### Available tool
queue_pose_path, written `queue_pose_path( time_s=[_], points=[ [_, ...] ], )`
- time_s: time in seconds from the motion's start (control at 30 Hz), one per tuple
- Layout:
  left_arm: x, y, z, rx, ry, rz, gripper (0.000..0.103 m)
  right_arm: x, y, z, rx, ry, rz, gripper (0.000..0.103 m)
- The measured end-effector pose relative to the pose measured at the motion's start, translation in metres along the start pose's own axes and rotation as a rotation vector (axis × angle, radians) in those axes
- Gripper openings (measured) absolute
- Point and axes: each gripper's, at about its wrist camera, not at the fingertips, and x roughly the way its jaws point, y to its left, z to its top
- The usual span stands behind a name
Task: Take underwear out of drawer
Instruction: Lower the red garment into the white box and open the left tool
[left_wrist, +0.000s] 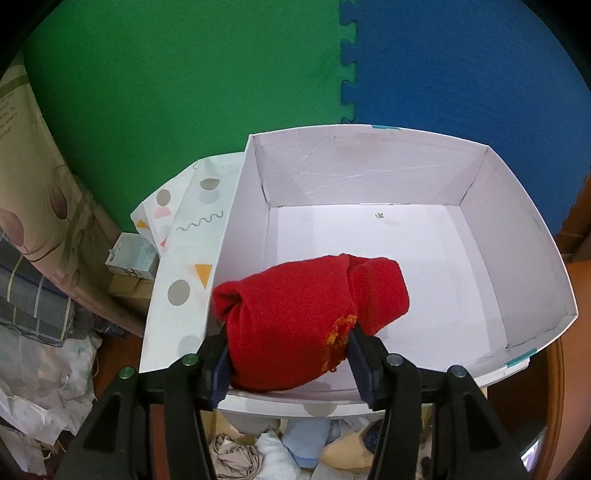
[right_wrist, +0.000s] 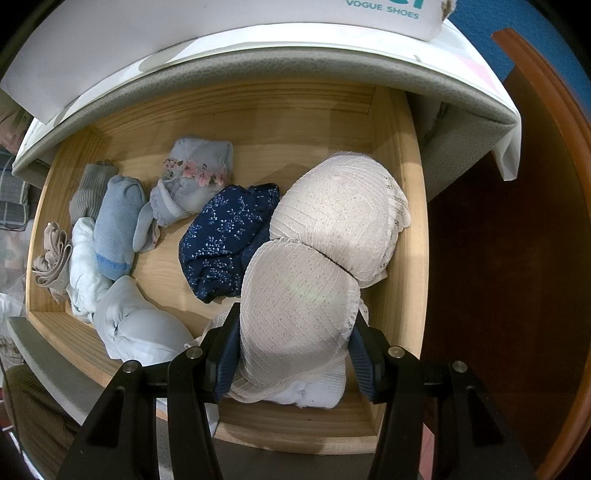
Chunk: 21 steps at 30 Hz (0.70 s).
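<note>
In the left wrist view my left gripper is shut on a rolled red underwear piece, held low over the near end of a white cardboard box whose floor is otherwise bare. In the right wrist view my right gripper points down into the open wooden drawer. Its pads press both sides of the near cup of a beige lace bra. Beside the bra lie a navy floral piece, a light blue roll, a pale blue piece with pink flowers and several white and grey rolls.
Green foam mat and blue foam mat rise behind the box. A patterned white cloth covers the surface under the box, with a small carton and piled fabric at left. A dark wooden panel stands right of the drawer.
</note>
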Motion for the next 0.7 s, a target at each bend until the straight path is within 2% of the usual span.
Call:
queue_pose_path(
  time_s=[0.3,0.7],
  points=[
    [-0.005,-0.006,-0.001,0.046,-0.058,0.020,0.061,0.000,0.000,0.000,0.000,0.000,0.000,0.049],
    [-0.020,-0.012,-0.004,0.086,-0.090,-0.004,0.064,-0.001,0.000,0.000,-0.002,0.001,-0.003,0.050]
  ],
)
